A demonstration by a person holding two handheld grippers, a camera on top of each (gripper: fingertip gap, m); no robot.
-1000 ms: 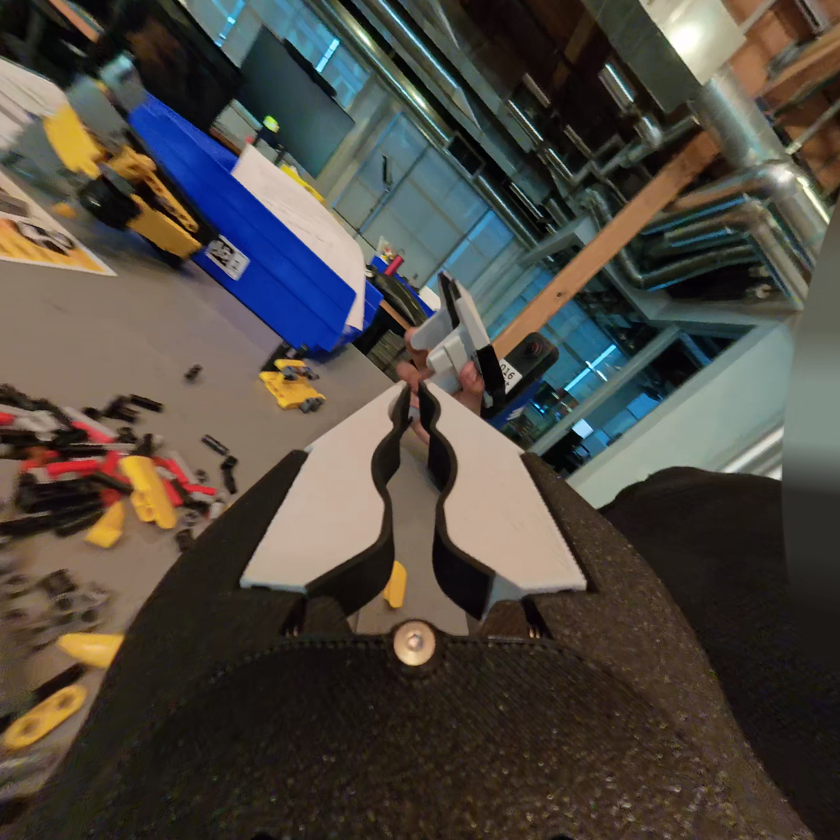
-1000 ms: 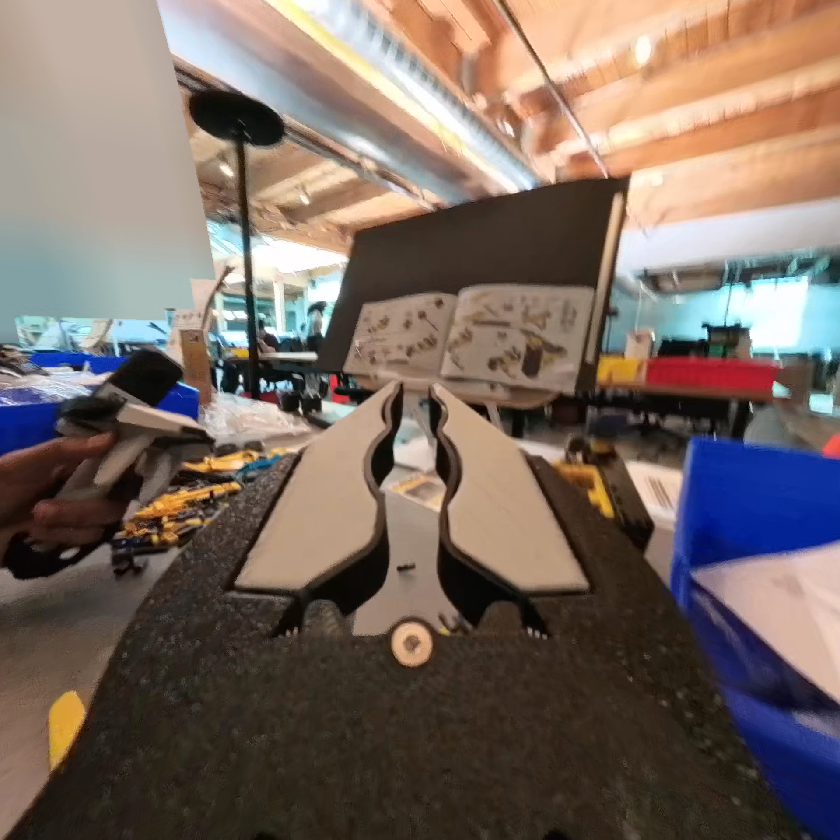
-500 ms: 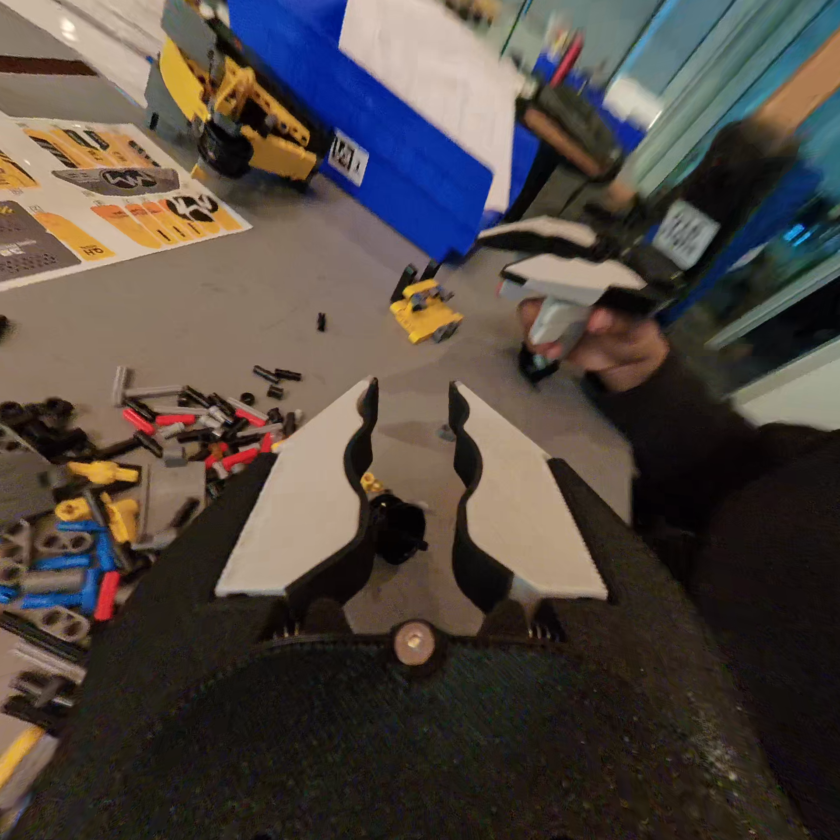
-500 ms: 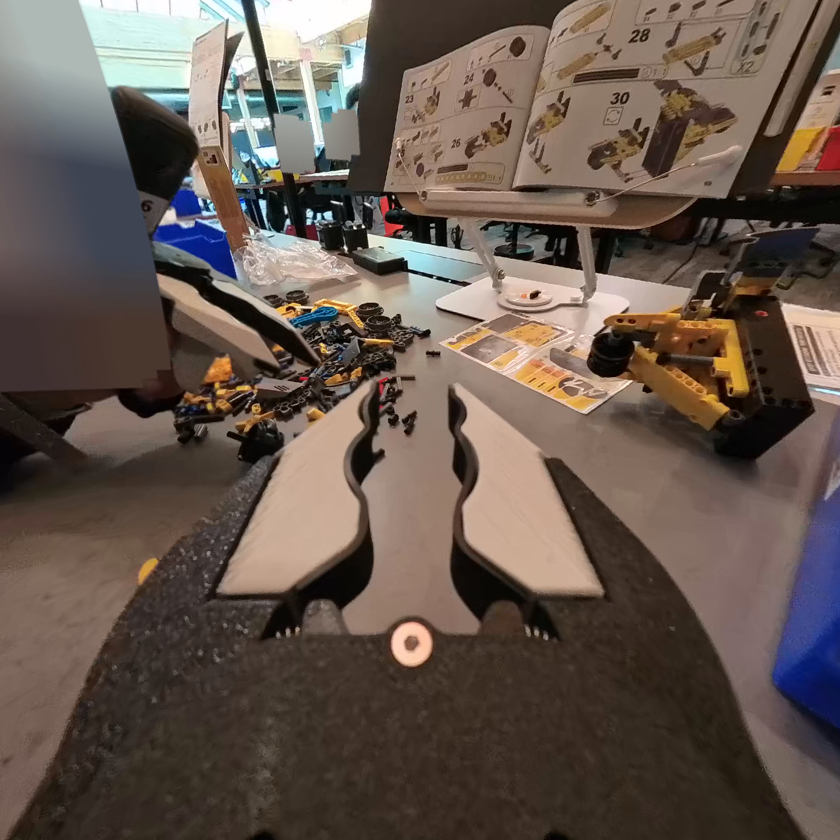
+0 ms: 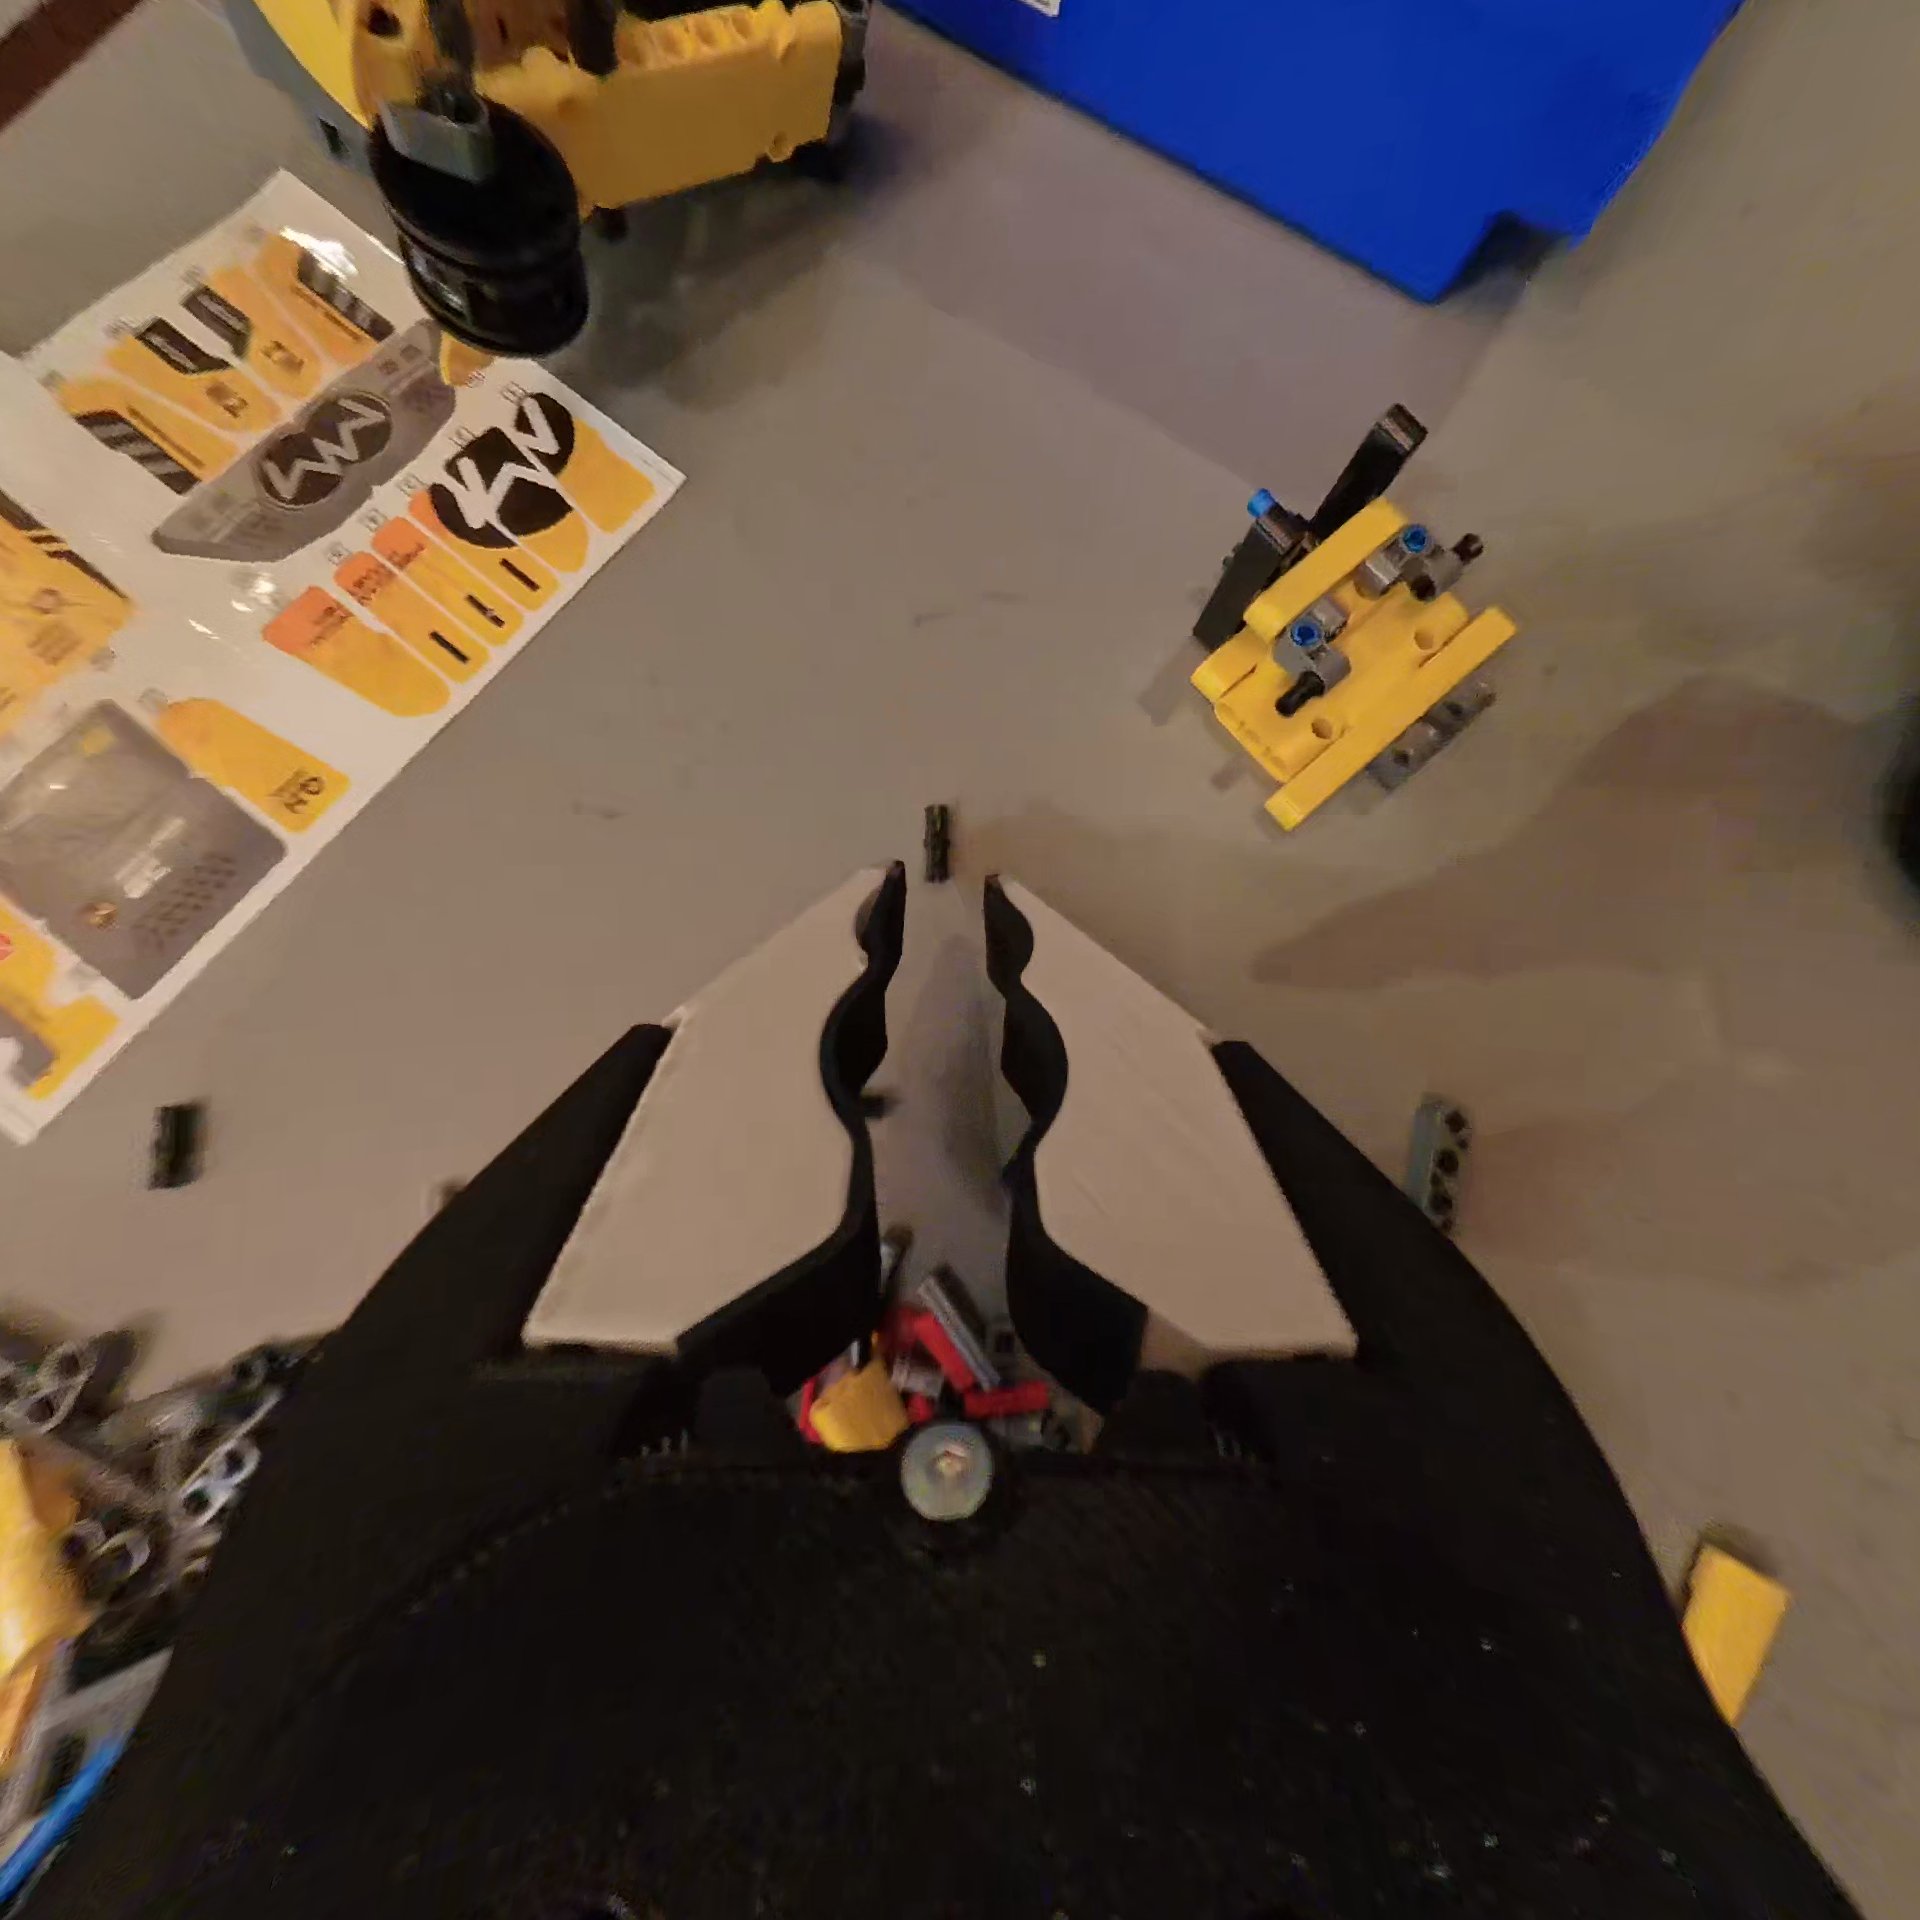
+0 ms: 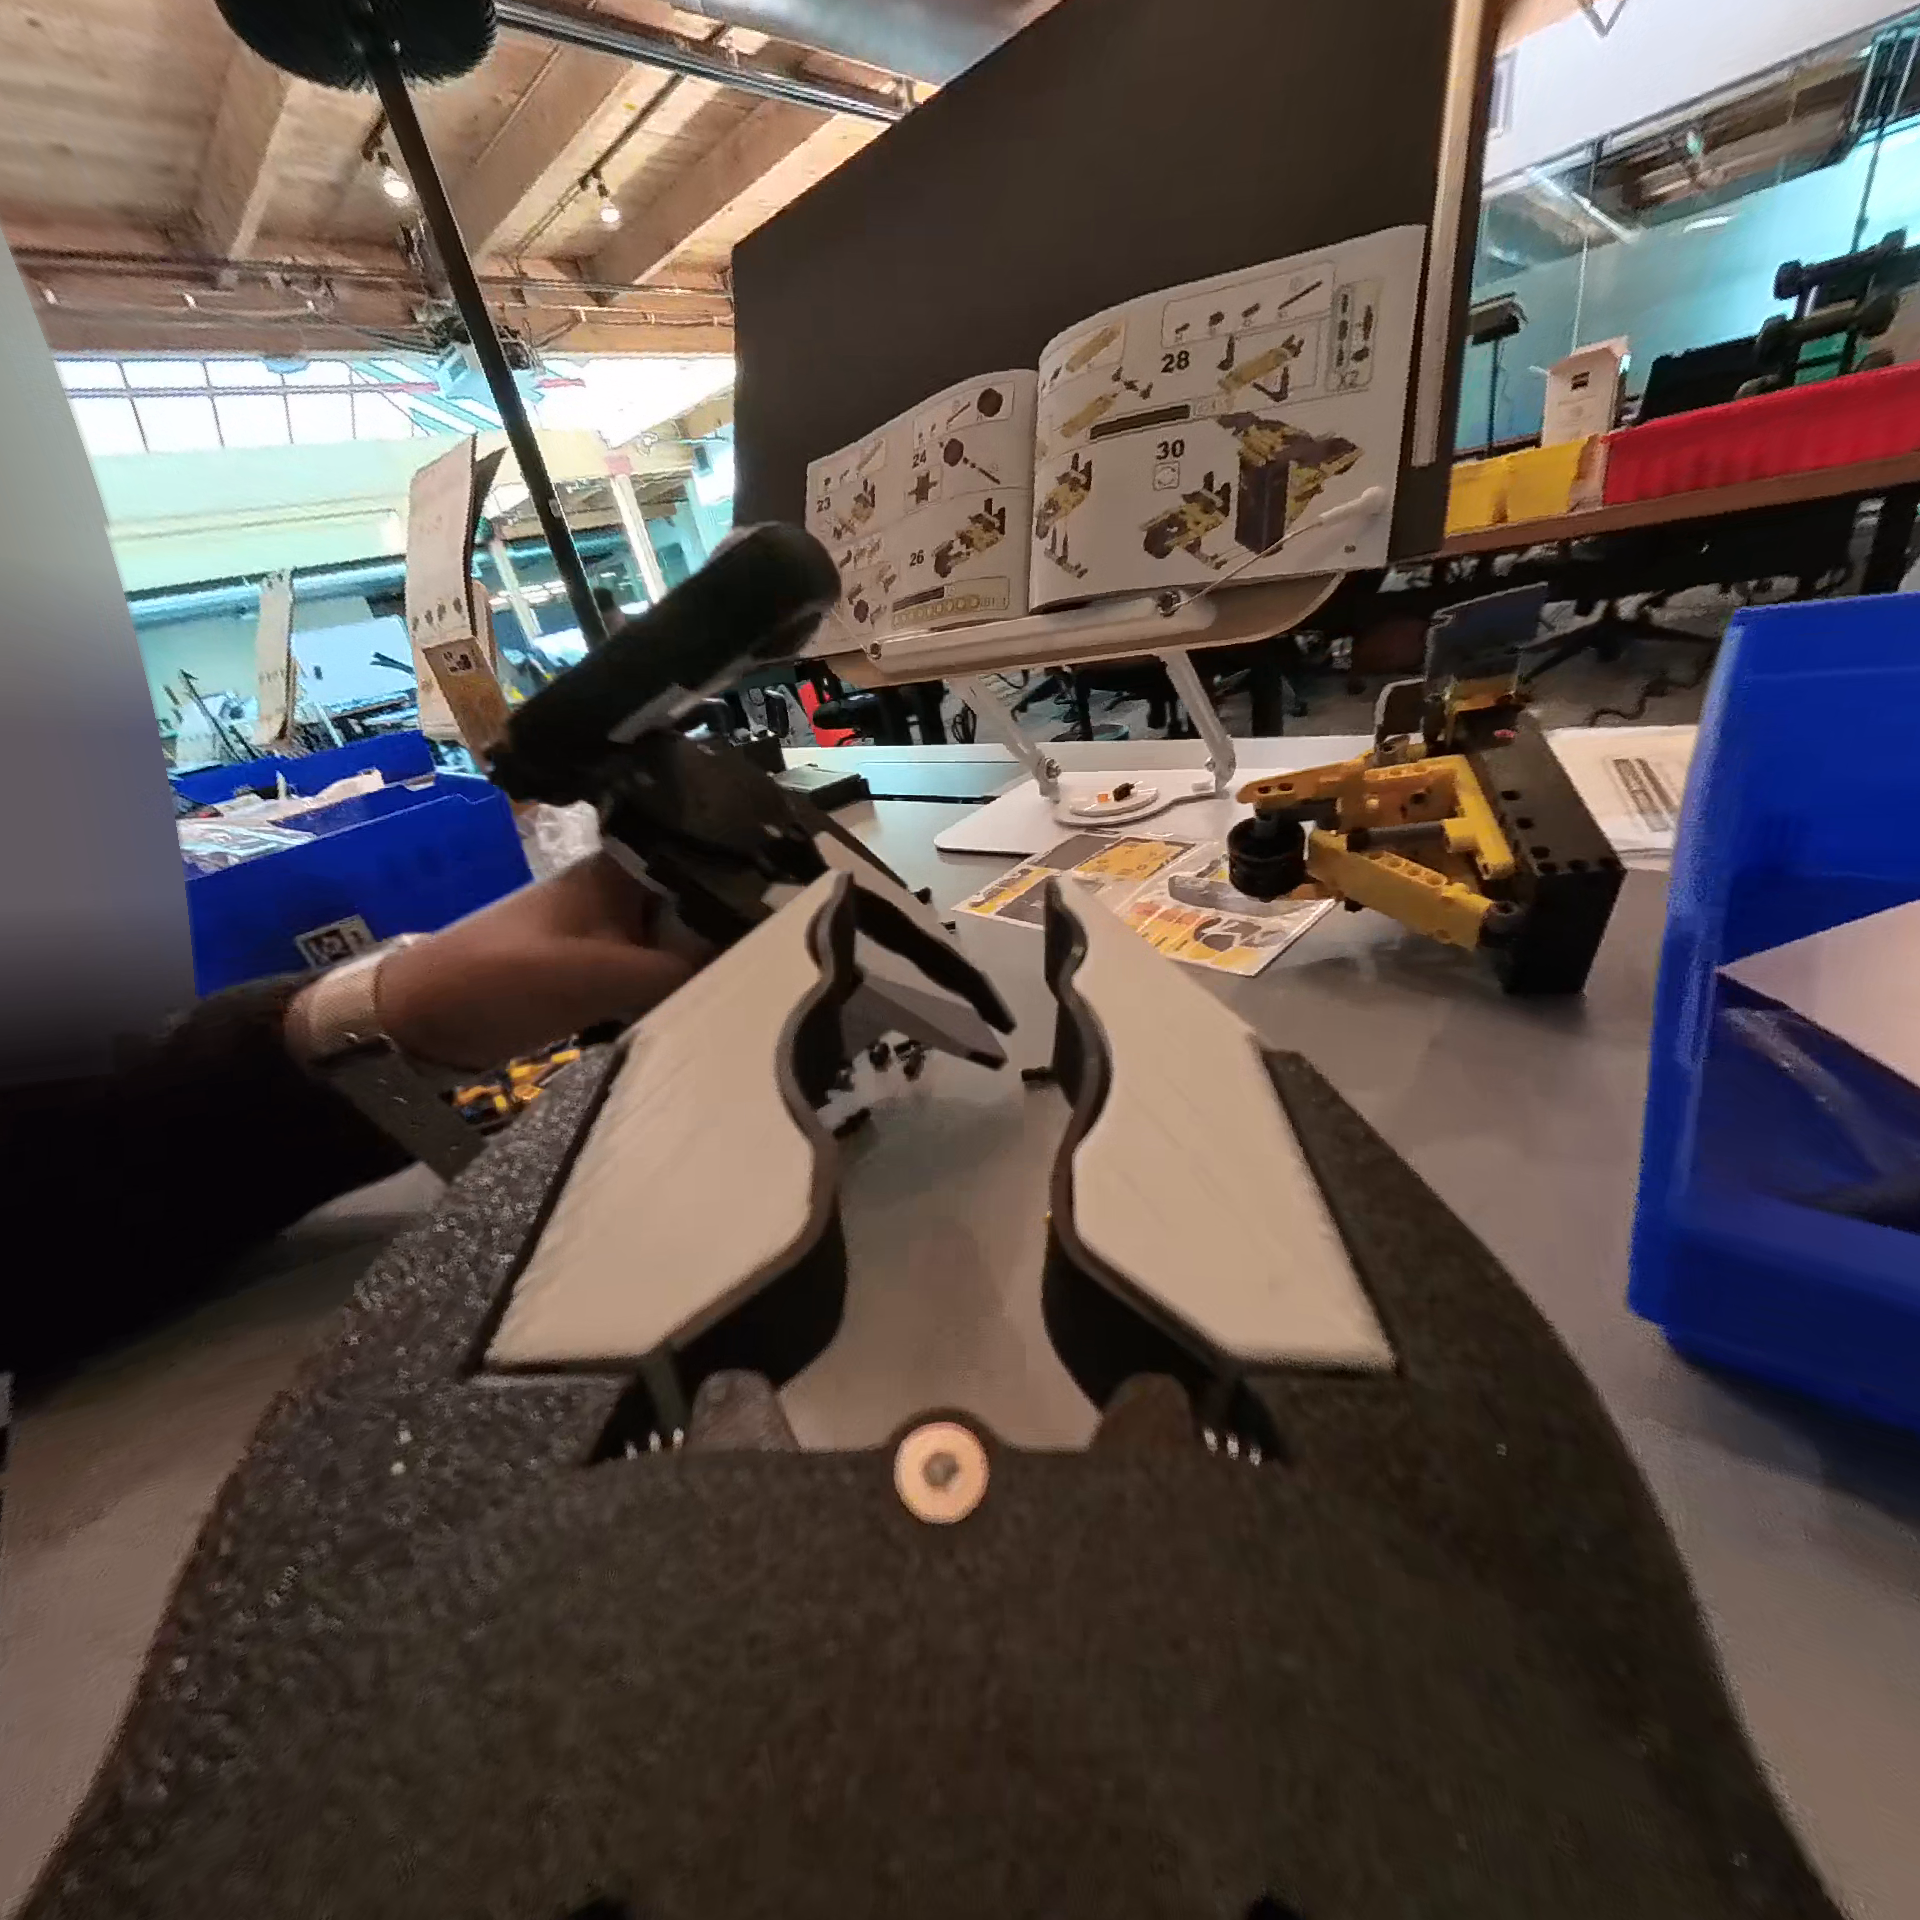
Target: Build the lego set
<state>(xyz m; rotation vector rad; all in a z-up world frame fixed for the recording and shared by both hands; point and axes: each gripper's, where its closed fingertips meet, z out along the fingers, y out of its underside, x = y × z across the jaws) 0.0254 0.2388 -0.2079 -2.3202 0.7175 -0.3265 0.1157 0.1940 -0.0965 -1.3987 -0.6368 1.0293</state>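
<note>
My left gripper [image 5: 940, 885] points down at the grey table [image 5: 935, 582], open by a narrow gap and empty. A small black pin [image 5: 937, 842] lies just ahead of its fingertips. A small yellow brick assembly [image 5: 1351, 644] sits ahead to the right. Loose red, yellow and grey pieces [image 5: 914, 1361] lie under the finger bases. My right gripper [image 6: 948, 904] is open and empty, low over the table. In the right wrist view the left gripper [image 6: 727, 831], held by a hand [image 6: 520, 966], angles down just ahead of it.
A sticker sheet [image 5: 312, 540] lies at left; a yellow and black brick vehicle [image 6: 1403, 842] stands behind it. Blue bins stand at right [image 6: 1787, 1039] and left [image 6: 343, 852]. An open instruction booklet [image 6: 1101, 488] rests on a stand. A pile of loose pieces [image 5: 104, 1455] lies lower left. Across from one pair of fingers to the other is roughly 15 cm.
My left gripper has swung from pointing up and across the room to pointing down at the table, and its jaws opened. My right gripper has dropped lower and opened wider.
</note>
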